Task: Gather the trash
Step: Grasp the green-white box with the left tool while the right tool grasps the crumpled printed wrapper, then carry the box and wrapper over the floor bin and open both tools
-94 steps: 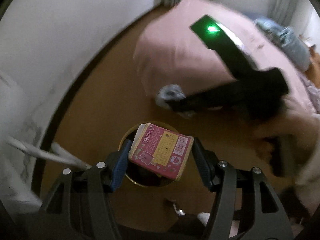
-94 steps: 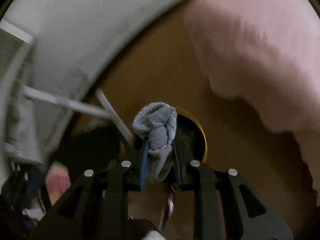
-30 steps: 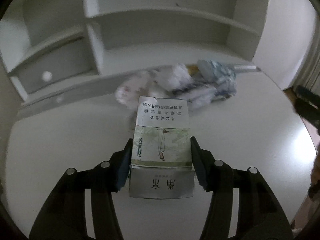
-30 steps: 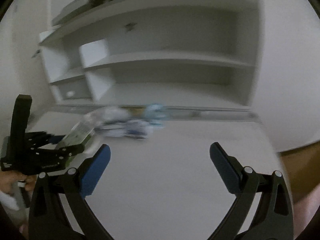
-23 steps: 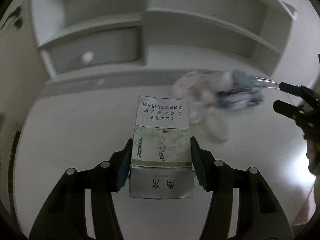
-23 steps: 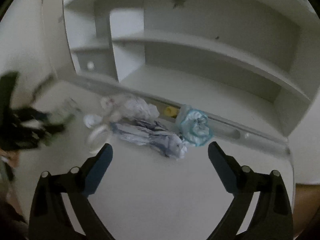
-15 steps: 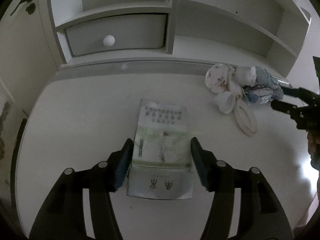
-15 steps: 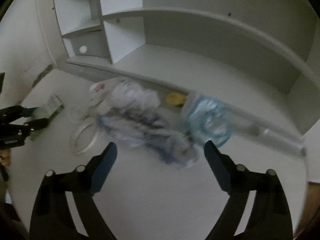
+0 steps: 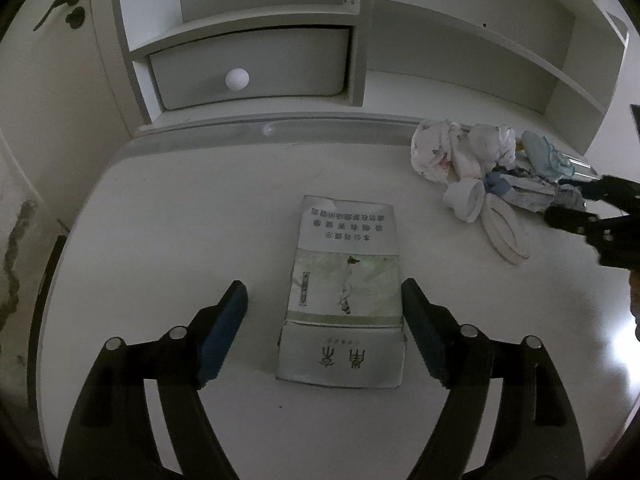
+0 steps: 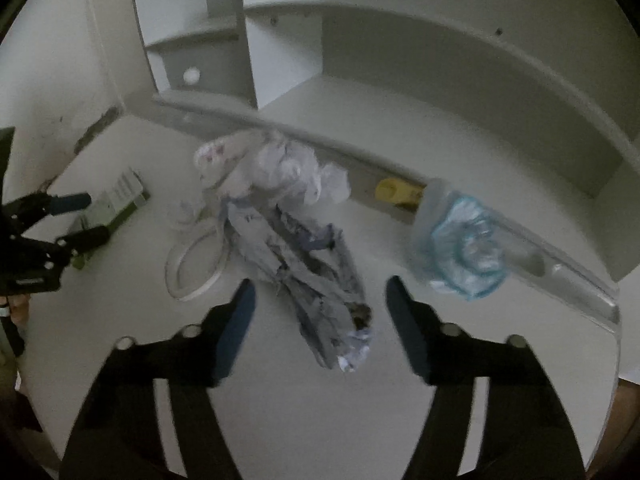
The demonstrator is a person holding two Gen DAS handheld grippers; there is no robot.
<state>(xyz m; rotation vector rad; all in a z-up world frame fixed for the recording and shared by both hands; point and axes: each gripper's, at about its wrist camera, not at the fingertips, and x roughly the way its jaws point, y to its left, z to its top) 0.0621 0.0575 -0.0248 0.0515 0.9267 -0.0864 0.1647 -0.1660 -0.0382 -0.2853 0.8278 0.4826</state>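
Left gripper [image 9: 324, 334]: black angular frame showing two forked arms, each carrying pair of round silver screws; fingers [image 9: 224, 332] wearing blue pads. Right gripper [image 10: 320, 330]: matching black frame, silver screws, blue pads. In right wrist view, left gripper's body showing small white lettering; strip of bare skin [image 10: 18, 310] showing beneath it.

White desk [image 9: 168, 200]; shelf unit, drawer [image 9: 248, 68] with round knob.
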